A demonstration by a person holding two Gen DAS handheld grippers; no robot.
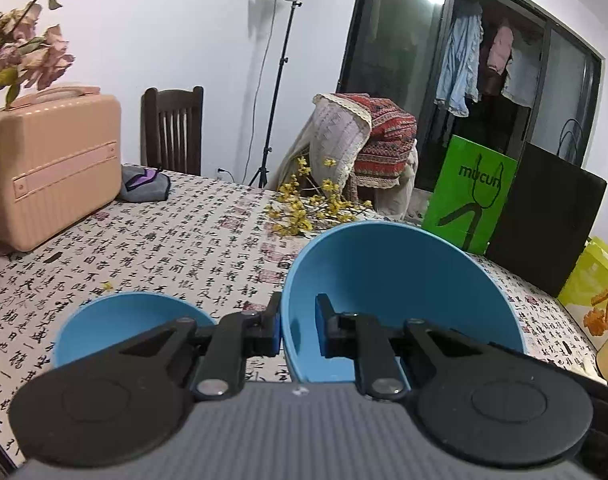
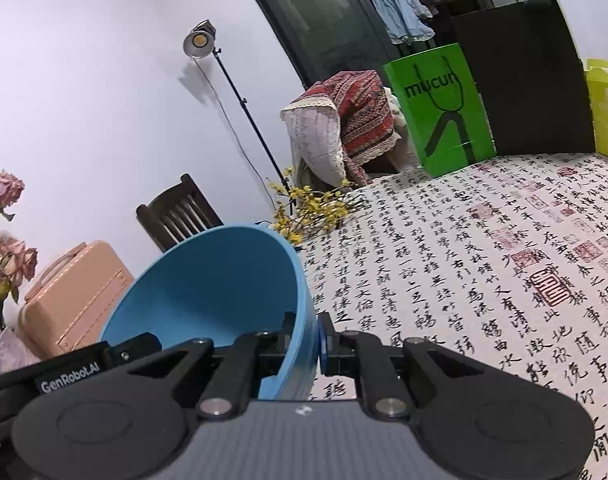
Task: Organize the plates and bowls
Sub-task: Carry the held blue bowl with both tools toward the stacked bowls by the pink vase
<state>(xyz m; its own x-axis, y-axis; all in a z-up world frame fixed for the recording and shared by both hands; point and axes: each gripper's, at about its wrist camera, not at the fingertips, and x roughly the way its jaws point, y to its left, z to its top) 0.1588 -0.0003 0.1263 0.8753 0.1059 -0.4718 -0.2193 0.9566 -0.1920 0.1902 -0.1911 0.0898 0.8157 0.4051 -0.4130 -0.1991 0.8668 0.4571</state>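
1. A large blue bowl (image 1: 404,300) is pinched at its rim by the left claw (image 1: 298,330), tilted above the worktop (image 1: 184,248).
2. A large blue bowl (image 2: 224,300) is likewise clenched at its wall by the right claw (image 2: 306,344); whether it is the same bowl cannot be told.
3. A small blue bowl (image 1: 120,320) sits on the worktop just left; nesting is judged likely.
4. Both grips should be kept firm and level until the bowl is seated.

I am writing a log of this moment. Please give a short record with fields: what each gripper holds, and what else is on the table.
left gripper: shut on rim of blue bowl
right gripper: shut on rim of tilted blue bowl
other bowl: second blue bowl on tablecloth, left of the held one
also on table: pink case, yellow flowers, green bag
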